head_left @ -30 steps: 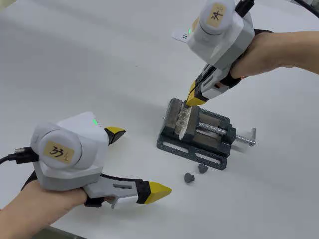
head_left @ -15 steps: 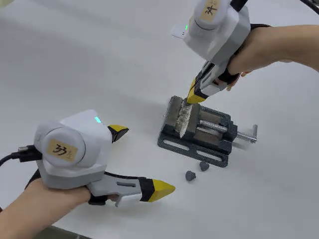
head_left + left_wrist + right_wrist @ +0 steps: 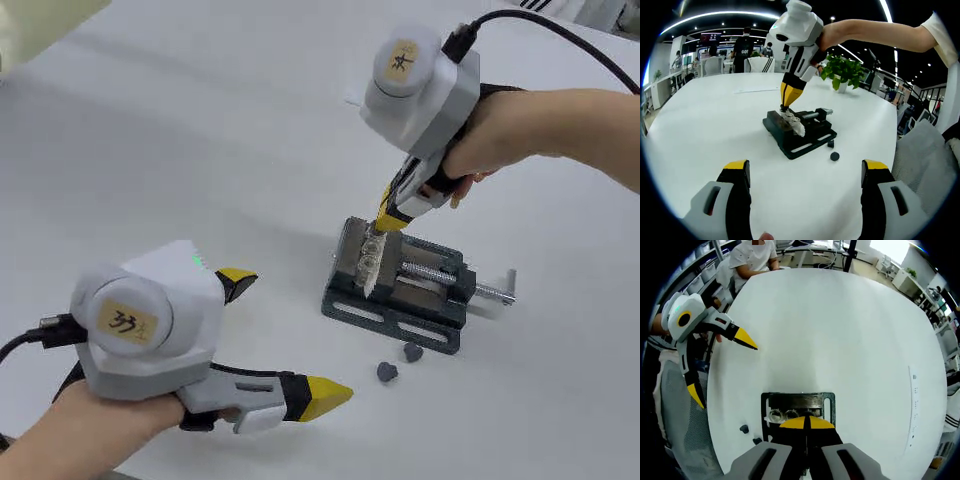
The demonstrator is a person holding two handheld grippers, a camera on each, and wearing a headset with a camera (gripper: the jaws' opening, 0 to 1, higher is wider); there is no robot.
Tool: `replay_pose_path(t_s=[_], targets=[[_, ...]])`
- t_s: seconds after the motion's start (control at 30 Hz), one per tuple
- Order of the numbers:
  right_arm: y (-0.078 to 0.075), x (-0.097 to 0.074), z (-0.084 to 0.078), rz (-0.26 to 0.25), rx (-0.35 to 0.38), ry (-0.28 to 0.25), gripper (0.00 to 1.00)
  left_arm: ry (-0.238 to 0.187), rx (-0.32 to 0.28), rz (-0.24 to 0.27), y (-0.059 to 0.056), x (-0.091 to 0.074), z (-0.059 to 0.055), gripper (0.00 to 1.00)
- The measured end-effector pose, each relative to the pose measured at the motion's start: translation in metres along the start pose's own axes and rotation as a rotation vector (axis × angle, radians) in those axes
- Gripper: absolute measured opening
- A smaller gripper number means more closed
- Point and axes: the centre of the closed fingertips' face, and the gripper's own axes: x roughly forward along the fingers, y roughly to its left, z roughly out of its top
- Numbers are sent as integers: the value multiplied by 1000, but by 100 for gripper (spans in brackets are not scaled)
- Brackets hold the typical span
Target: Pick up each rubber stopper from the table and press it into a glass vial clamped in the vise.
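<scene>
A dark metal vise [image 3: 430,300] [image 3: 807,140] [image 3: 797,401] stands on the white table and clamps a row of glass vials [image 3: 367,262] [image 3: 782,414]. My right gripper [image 3: 386,222] [image 3: 789,96] [image 3: 805,423] points down with its jaws shut, the tips resting on the far end of the vial row. Whatever is between the tips is hidden. Two dark rubber stoppers [image 3: 387,372] [image 3: 412,351] [image 3: 834,156] [image 3: 743,429] lie on the table in front of the vise. My left gripper [image 3: 285,338] [image 3: 805,172] [image 3: 722,369] hovers open and holds nothing, well to the left of the vise.
The white table [image 3: 200,150] stretches wide around the vise. The vise's screw handle [image 3: 495,292] sticks out to the right. A sheet of paper [image 3: 757,90] lies far back, and a potted plant [image 3: 842,75] stands beyond the table.
The head camera has shifted. My right gripper stays shut at the far end of the vial row, and my left gripper stays open at the left.
</scene>
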Motion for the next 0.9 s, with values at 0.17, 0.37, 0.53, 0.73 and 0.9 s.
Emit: replay_pose_path(t_s=[0.17,0.37,0.53,0.73,0.9], targets=[[1,-1,0,-42,-1,-52,0,-10,23,5,-2,-2,13,91],[4,-1,0,-41,13,-81,0,-25,34,9,-4,-2,21,91],[7,0,0,-70,-45,-117,0,-27,46,13,-6,-6,24,91],[1,1,6,-83,-9,-180,0,-23,49,15,-9,-9,24,91],[-3,1,8,-94,12,-205,0,-23,48,18,-10,-11,24,91]])
